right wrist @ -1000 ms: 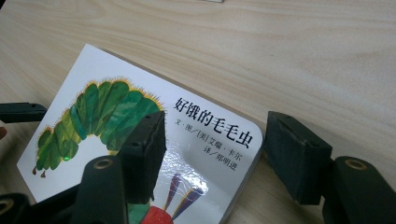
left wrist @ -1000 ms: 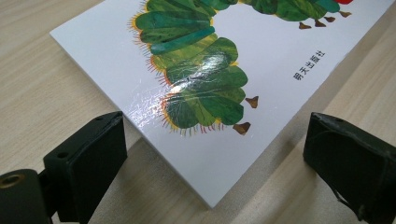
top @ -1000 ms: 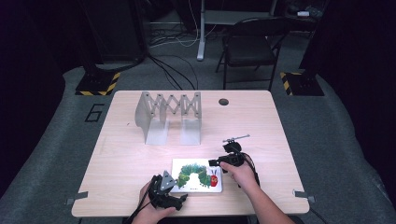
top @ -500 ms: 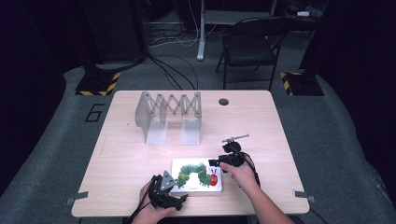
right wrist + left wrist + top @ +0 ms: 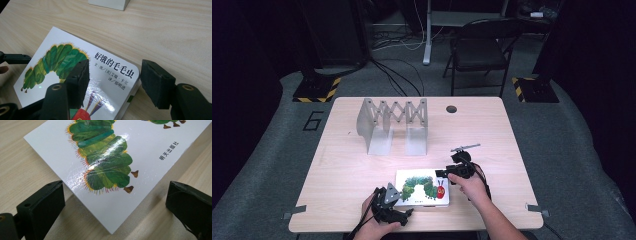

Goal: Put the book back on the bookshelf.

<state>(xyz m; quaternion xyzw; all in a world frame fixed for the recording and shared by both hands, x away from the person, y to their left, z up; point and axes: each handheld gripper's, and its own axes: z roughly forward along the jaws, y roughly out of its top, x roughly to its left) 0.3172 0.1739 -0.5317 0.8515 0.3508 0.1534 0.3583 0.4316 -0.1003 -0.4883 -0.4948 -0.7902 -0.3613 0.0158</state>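
Grasp step: right gripper [image 5: 113,82] jaws straddle book [image 5: 422,187] corner, unclamped; left gripper [image 5: 113,207] jaws apart. Next: clamp and lift

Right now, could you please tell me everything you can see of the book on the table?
The book is a thick, glossy white board book with rounded corners, lying flat and closed, cover up, near the table's front edge. The cover shows a green caterpillar with a red head and black Chinese print. The left gripper straddles one corner, jaws open, not touching. The right gripper straddles the red-head corner; contact is unclear.
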